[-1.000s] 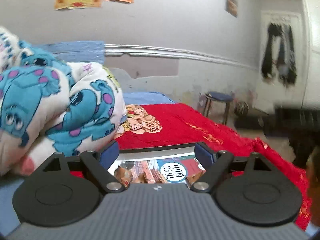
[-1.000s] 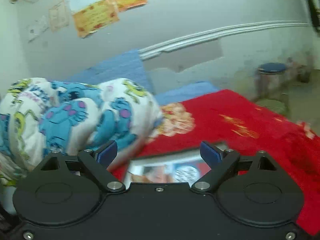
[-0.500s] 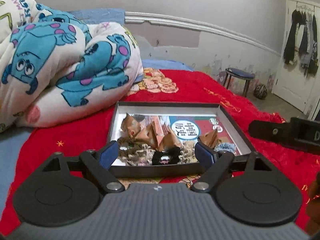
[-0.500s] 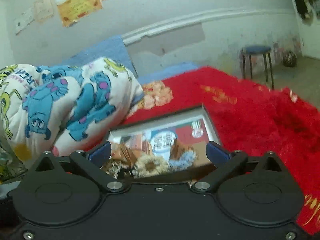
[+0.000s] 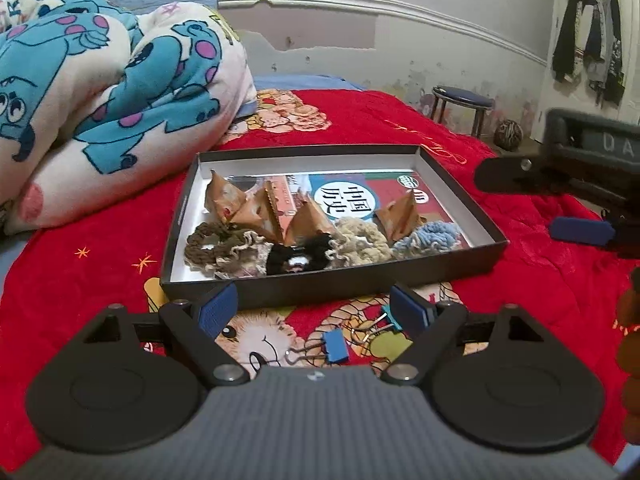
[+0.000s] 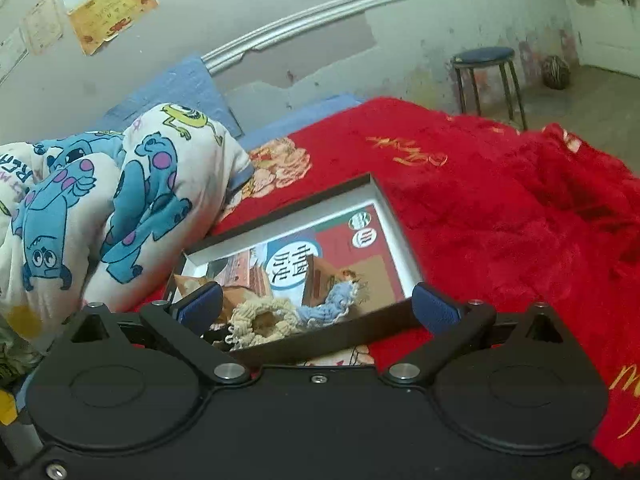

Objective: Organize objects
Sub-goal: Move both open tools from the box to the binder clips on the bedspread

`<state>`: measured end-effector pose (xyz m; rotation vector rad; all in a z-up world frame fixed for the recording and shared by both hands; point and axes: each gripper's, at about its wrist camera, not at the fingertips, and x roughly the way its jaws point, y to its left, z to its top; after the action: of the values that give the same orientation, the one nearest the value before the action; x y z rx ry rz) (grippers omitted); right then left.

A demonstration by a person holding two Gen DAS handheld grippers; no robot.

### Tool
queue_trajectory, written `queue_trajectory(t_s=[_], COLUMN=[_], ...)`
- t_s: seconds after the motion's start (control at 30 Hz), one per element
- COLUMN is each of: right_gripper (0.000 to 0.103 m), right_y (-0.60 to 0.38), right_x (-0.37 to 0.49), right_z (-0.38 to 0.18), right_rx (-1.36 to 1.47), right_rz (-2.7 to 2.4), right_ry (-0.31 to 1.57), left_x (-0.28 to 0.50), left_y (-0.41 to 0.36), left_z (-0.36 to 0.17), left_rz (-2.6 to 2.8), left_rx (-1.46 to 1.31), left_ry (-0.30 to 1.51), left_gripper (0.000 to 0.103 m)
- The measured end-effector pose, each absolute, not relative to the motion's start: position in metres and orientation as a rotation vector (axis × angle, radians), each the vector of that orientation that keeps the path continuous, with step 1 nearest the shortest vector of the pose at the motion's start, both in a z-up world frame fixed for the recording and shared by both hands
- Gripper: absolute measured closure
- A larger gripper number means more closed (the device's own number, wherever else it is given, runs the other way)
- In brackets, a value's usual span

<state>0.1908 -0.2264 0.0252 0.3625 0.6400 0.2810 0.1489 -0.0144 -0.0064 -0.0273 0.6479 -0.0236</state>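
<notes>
Red blanket [image 5: 400,128] over bed, filling centre and right of both views; pale scuffed wall [image 5: 320,20] w/ white moulding across top. Big monster-print duvet [image 5: 112,92] heaped upper left, near tray's left side, not touching. Door w/ hung dark clothes [image 5: 588,40] upper right, blue stool [image 5: 462,104] and a round ball [image 5: 508,133] on floor beyond bed edge. Posters [image 6: 108,12] upper left in right-wrist view.

Shallow dark tray [image 5: 336,280] mid-frame, flat on blanket, open red cloth on right side and past far rim. Inside tray: book [image 5: 348,200] lying flat as base; four brown folded packets [image 5: 306,222] on it toward middle; row of knitted scrunchies [image 5: 360,244] (brown, black, beige, blue) along near wall.

Between tray's near wall and left gripper [image 5: 316,310]: blue binder clip [image 5: 334,345], more clips beside it, lying on blanket. Left gripper wide open, empty, low over clips. Right gripper [image 6: 318,306] wide open too, nothing held, just above tray's near right corner; also seen at right edge of left-wrist view [image 5: 580,230].
</notes>
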Motion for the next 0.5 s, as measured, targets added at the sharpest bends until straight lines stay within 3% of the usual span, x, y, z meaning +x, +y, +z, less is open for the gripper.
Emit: queue_trajectory(t_s=[0.5], right_gripper=[0.001], right_y=[-0.197], right_x=[0.180], right_z=[0.023], right_rx=[0.203], right_rz=[0.272], right_ry=[0.640], left_x=[0.154], left_y=[-0.007], left_z=[-0.013], left_rz=[0.030], left_rx=[-0.060], left_ry=[0.695], left_gripper=[0.013])
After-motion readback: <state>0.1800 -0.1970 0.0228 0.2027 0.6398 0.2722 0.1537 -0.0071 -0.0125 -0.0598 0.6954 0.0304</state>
